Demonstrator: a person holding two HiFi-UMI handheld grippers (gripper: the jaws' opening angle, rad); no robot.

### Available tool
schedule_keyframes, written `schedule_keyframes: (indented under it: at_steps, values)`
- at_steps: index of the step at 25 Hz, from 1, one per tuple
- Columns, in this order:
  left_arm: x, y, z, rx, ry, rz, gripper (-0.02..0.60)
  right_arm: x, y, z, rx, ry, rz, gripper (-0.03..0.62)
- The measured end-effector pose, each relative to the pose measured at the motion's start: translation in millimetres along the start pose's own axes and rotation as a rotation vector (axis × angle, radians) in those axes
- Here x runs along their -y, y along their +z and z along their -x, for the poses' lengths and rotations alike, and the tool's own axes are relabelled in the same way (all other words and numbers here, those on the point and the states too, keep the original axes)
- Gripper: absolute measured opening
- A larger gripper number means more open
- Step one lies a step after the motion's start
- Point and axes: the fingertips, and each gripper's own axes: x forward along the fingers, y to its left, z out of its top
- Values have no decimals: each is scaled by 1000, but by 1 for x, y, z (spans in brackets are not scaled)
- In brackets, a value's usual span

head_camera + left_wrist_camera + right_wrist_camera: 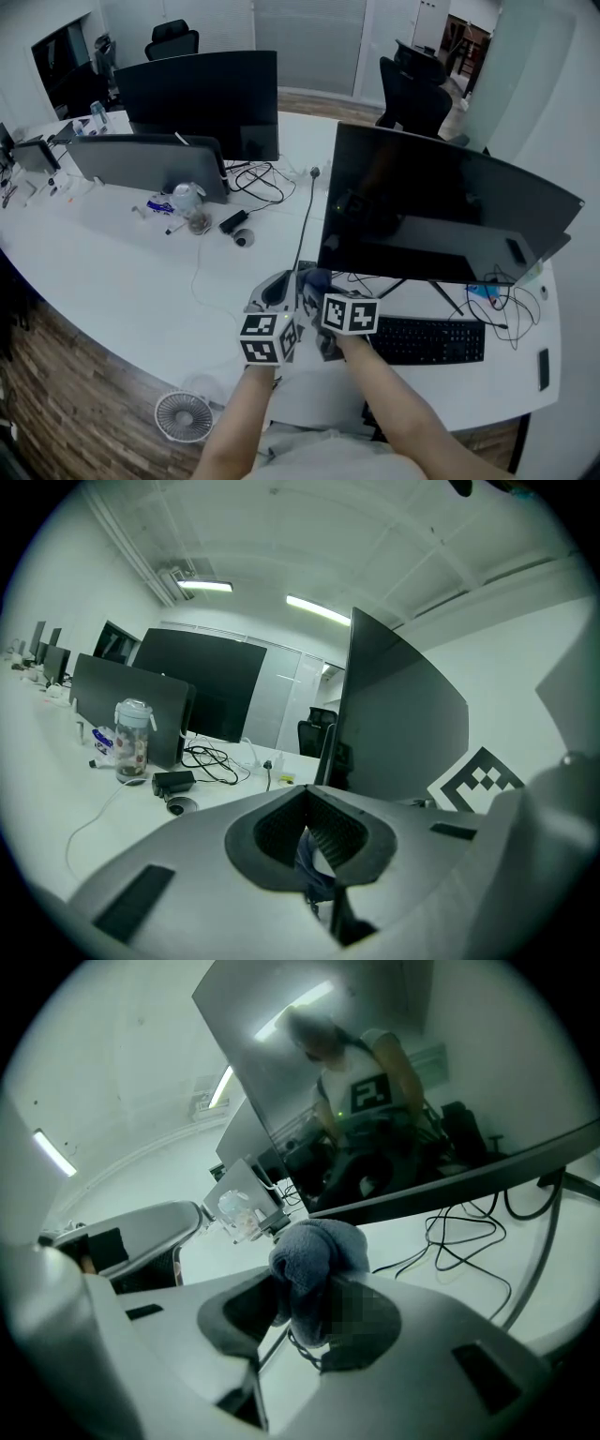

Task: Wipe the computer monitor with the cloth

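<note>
Cloth point(317, 1255) being clamped, bunched, in right gripper point(314, 1314) jaws, near lower left corner of monitor point(441, 216); left gripper point(305, 799) hovering just left, jaws pressing together, holding nothing.

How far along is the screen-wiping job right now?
Done: the cloth is off the desk, bunched in the right gripper's jaws. A blue fold also shows in the left gripper's shut jaws. In hand: both grippers sit low in front of the monitor, and the cloth is not on the screen. Left: all the wiping, as far as these pictures show.
</note>
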Motion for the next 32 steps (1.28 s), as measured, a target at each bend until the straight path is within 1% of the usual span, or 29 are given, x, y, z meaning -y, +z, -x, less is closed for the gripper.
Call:
schedule_keyframes:
  at_steps: [13, 18, 20, 25, 32]
  values:
    - [-19, 5, 6, 9, 17, 5, 8, -31, 0, -18, -20, 57, 48, 121]
    - [-19, 5, 7, 9, 20, 13, 8, -29, 6, -15, -6, 48, 37, 121]
    - [-19, 4, 6, 10, 18, 16, 8, -27, 9, -14, 4, 46, 22, 121]
    - [-17, 5, 7, 14, 17, 14, 8, -21, 17, -10, 40, 57, -70, 121]
    - [-16, 11, 10, 28, 24, 15, 8, -22, 29, -5, 69, 61, -101, 121]
